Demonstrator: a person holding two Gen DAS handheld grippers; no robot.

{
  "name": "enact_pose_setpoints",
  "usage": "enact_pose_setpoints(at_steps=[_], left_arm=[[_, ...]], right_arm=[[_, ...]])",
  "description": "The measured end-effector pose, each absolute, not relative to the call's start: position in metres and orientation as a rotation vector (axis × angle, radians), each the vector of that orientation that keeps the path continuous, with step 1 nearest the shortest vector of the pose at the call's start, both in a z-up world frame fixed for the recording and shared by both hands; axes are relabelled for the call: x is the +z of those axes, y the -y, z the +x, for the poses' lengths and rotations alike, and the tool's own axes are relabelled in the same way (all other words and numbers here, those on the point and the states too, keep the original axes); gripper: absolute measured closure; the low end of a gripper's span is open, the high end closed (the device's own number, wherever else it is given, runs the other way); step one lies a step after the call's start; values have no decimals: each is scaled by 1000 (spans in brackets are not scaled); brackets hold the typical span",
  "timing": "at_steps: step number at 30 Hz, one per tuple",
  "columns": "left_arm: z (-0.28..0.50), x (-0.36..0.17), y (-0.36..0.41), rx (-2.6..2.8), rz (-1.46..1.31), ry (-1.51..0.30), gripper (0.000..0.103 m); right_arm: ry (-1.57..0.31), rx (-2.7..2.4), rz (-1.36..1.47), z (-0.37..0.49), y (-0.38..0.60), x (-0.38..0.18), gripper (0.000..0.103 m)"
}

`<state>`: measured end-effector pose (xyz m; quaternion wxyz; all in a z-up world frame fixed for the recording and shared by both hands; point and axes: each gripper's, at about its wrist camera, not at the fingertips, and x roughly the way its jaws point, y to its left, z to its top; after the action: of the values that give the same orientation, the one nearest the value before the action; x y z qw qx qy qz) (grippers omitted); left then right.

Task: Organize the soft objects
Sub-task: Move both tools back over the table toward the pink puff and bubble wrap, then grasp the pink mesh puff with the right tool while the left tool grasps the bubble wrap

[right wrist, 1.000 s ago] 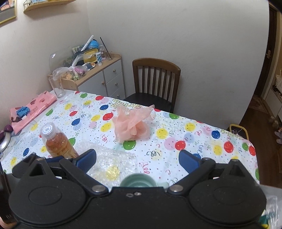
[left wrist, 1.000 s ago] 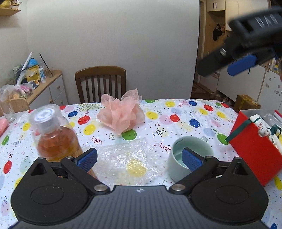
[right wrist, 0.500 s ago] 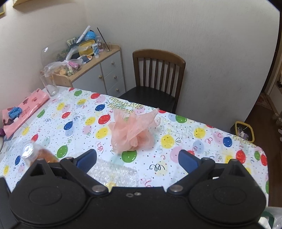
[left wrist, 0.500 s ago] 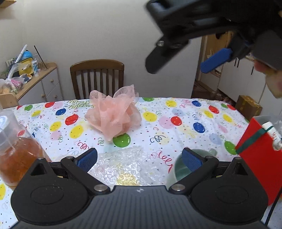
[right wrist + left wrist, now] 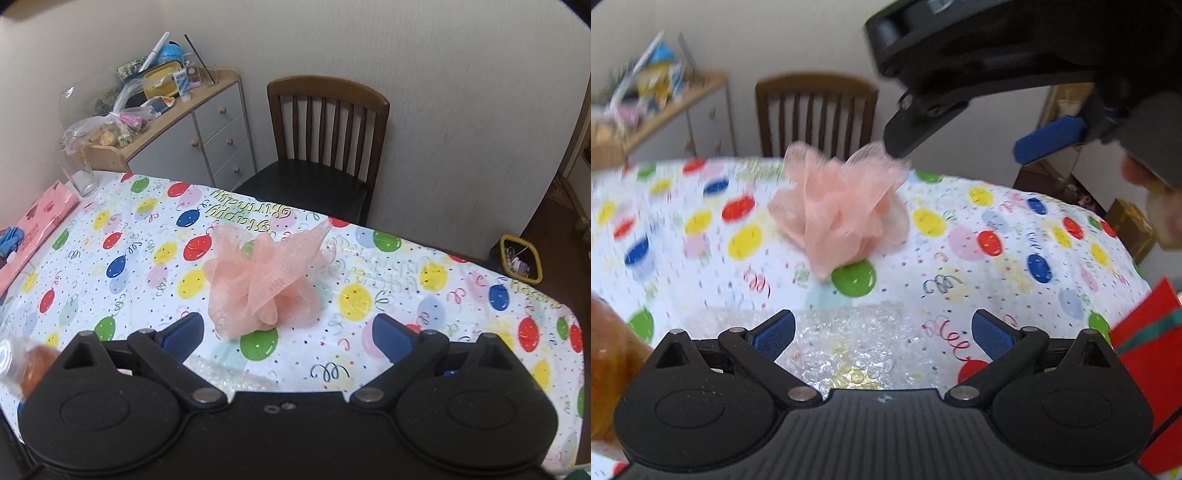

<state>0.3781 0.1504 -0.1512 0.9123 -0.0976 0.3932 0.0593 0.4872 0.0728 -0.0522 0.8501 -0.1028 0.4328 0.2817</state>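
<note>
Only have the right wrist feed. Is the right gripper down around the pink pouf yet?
Observer: Not yet. In the left wrist view the right gripper hangs above the pink pouf, jaws open, with one fingertip at its top frill. I can't tell if it touches.
Operator: Anything off to my right?
Observer: A red box with a green band.
Operator: Left gripper?
Observer: The left gripper is open and empty, over the bubble wrap.

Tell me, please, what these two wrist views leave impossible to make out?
- Bottle: left view, cut by the edge, blurred; cap unseen.
- Bubble wrap: its near part hidden behind the left gripper.
- Red box: contents cut off at the frame edge.
- Sideboard clutter: right view, too small to identify.
</note>
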Motion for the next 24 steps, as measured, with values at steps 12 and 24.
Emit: enact_pose_setpoints(at_steps=[12, 24], left_arm=[[399, -190, -163, 148, -238, -914, 0], [402, -189, -176, 215, -320, -877, 36]], right_arm=[[-980, 588, -147, 532, -115, -83, 5], [-1056, 607, -233, 551, -158, -131, 5]])
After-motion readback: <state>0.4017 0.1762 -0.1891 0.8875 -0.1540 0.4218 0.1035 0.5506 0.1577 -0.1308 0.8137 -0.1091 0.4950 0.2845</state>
